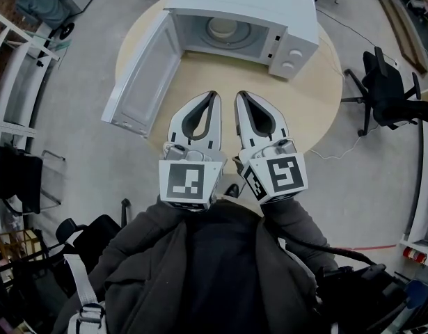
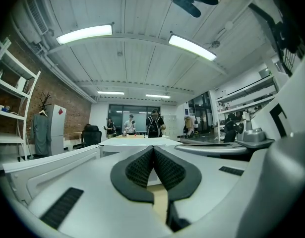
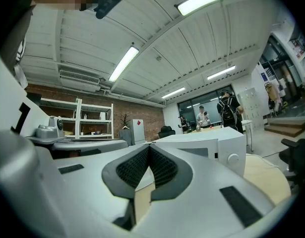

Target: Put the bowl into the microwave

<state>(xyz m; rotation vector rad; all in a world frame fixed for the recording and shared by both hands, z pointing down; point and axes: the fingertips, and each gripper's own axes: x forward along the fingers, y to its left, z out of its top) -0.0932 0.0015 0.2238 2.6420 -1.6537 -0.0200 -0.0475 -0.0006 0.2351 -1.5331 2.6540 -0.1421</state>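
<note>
My left claw [image 1: 213, 96] & right claw [image 1: 239, 96] are both clenched w/ nothing in them, side by side in front of the white box-shaped microwave [image 1: 255, 2] on the round light-wood counter [image 1: 321, 96]. The microwave's white door [image 1: 143, 82] hangs wide open at its left. Pale round bowl [image 1: 223, 28] sits inside the microwave, mid-cavity.

The left gripper [image 1: 215, 96] and the right gripper [image 1: 239, 96] are white tapering shells with black ribbed pads [image 2: 142, 170] lining a teardrop hollow, each backed by a white cube [image 1: 191, 180] bearing black square markers, and the person wears a dark grey jacket [image 1: 220, 270] with long sleeves [image 1: 300, 228].
</note>
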